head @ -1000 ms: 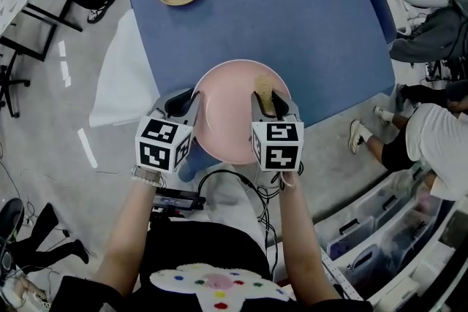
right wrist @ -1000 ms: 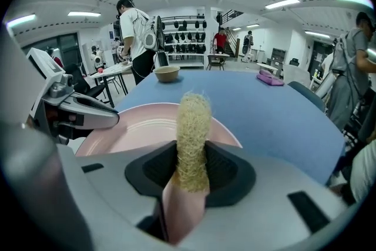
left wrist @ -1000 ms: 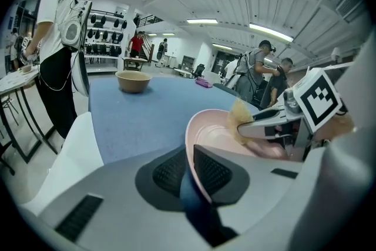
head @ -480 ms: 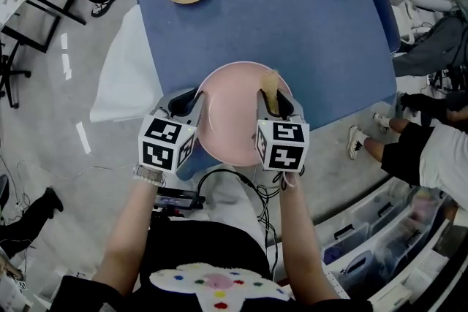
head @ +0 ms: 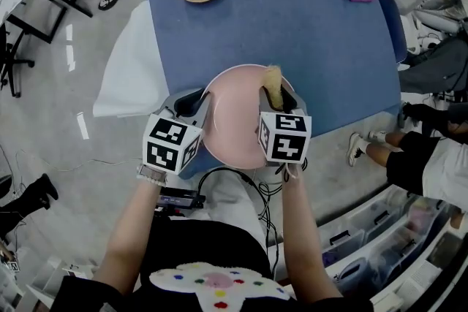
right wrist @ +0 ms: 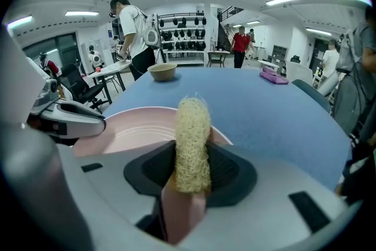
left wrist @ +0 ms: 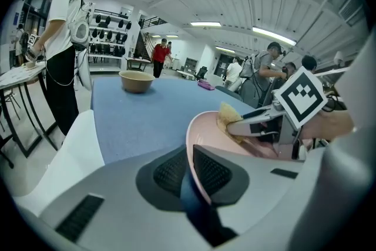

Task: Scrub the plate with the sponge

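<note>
Presently, with scrubbing seemingly under way, the left gripper (head: 191, 100) clamps the rim of the pink plate (head: 234, 120) over the table (head: 292, 11) edge while the right gripper (head: 276, 100), jaws just eased wider, pinches the sponge (head: 273, 78) at the opposite rim, so the next stroke probably needs a firmer squeeze.

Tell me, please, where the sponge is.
The sponge sits right of centre in the head view, between the right gripper's jaws, which have just been opening, over the pink plate's right rim.
</note>
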Motion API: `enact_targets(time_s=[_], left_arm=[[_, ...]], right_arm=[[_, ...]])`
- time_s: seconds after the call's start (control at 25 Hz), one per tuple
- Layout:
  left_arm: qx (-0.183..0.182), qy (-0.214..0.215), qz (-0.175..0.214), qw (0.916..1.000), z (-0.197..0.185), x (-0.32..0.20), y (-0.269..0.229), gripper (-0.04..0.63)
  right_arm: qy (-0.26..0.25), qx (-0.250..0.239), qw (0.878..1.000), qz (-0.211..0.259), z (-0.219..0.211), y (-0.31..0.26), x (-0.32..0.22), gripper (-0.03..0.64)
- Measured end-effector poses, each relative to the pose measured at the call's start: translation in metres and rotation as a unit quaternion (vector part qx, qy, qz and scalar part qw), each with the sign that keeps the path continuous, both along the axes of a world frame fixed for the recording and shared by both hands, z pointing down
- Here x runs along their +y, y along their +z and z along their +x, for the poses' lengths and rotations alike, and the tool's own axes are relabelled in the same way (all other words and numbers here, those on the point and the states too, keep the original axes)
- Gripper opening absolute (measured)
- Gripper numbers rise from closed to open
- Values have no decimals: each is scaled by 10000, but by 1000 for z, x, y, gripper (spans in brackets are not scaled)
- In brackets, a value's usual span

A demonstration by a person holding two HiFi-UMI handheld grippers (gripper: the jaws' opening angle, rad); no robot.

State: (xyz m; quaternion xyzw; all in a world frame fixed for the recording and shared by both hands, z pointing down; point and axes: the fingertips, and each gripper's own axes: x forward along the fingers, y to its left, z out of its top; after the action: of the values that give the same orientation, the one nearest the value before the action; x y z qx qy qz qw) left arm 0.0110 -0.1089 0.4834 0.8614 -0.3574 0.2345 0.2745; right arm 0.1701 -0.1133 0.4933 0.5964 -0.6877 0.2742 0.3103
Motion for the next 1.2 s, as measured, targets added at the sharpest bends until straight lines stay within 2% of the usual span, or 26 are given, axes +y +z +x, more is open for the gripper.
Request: enact_targets(time_s=[0.6,1.2], left_arm=[[69,-143,-8,9999,0,-2,-1,38],[216,-205,-52,9995,-1,-3,-1,38]], right_arm=[[-784,-2,9969,-56,-48,4,-17,141],[-1869,-105,9821,-198,-110,4,-4,130]])
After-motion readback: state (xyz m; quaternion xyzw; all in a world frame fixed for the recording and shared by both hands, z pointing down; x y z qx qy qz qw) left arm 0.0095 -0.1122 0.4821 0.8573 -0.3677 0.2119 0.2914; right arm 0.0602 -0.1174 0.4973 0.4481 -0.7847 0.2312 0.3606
